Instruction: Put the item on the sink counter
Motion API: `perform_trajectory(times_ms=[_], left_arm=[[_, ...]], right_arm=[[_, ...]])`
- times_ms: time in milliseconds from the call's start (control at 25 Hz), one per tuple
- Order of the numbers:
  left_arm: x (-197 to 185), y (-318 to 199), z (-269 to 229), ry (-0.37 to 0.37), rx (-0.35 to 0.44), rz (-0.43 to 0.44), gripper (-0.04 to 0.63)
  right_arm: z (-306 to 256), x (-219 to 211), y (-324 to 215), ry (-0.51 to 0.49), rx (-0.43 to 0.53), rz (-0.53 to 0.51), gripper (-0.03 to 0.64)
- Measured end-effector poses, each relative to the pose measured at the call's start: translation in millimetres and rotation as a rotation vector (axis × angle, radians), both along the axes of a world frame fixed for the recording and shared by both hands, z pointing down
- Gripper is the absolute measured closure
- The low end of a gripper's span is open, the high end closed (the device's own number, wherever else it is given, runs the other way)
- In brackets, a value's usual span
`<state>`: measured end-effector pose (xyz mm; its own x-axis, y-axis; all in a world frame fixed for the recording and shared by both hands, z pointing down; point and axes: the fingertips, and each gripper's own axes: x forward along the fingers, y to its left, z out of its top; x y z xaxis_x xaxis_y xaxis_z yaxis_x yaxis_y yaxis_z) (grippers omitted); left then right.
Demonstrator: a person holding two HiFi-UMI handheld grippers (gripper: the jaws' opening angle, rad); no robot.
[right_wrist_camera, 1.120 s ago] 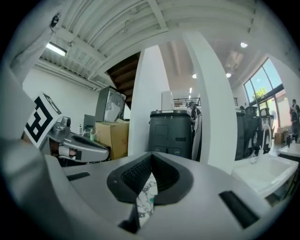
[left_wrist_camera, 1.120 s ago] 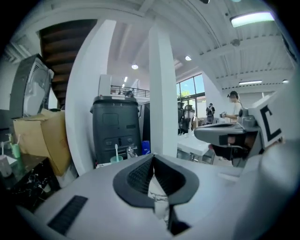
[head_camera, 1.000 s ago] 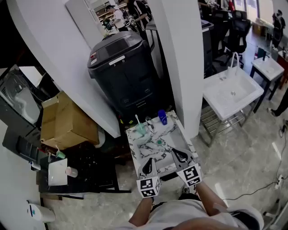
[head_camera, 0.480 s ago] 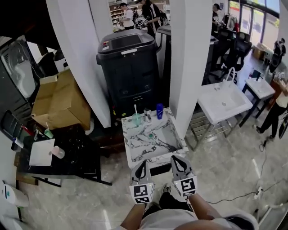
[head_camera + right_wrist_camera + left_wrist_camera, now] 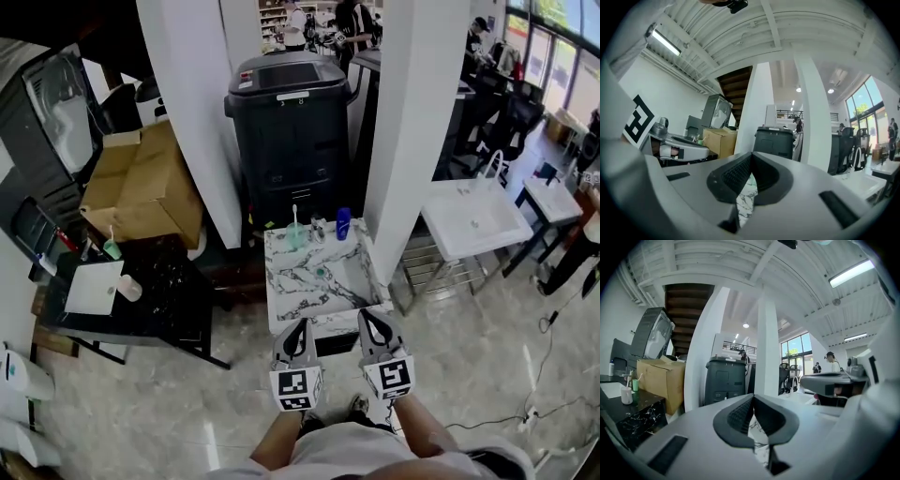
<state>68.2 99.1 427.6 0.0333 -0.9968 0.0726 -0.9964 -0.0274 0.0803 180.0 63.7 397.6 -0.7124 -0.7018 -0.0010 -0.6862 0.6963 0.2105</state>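
The left gripper [image 5: 753,398] has its 2 ribbed pads pressed together, and only a sliver of marble shows through the slit below them. The right gripper [image 5: 750,155] is closed the same way, pad against pad, with nothing clamped. In the head view the left gripper [image 5: 299,324] and the right gripper [image 5: 367,315] are held side by side, tips at the near edge of the marble sink counter [image 5: 286,291], touching none of the things on it. On the counter's far rim stand a green cup [image 5: 294,236] with a toothbrush [image 5: 295,215] upright in it and, a little to its right, a blue bottle [image 5: 343,225]. A small teal thing [image 5: 321,273] lies in the counter's basin. Behind the counter stands a black wheeled bin [image 5: 292,131] between 2 white pillars [image 5: 412,122]. A cardboard box [image 5: 141,183] sits to the left, and a white sink [image 5: 473,220] to the right.
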Motion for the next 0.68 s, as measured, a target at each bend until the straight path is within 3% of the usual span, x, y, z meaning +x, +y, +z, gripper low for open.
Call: perform_trajectory(times_ms=[120,280,320,480,680], left_arm=[[16.5,-13.6,-1.3,-0.025,-0.001,0.027,0.584],[48.7,-27.8,4.3,-0.038,-0.018,0.081,0.584],[56.8,-32.6,2.8,-0.045,-0.017,0.093,0.584],[74.5,-50.8,-0.3,-0.050,-0.026,0.110,0.584],[83.5,-63.6,16.7,0.032,-0.072,0.065,0.584]], right_arm=[[-3.5,9.9,-9.5,-0.013,0.009,0.001,0.612],[10.9,30.4,-25.1,-0.115,-0.143,-0.024,0.612],[11.1,34.5,-28.6,-0.111,-0.145,-0.025,0.612],[4.5,43.1,-34.1,0.014,-0.020,-0.010,0.612],[3.4,60.4,-41.2,0.136,0.031,-0.020,0.612]])
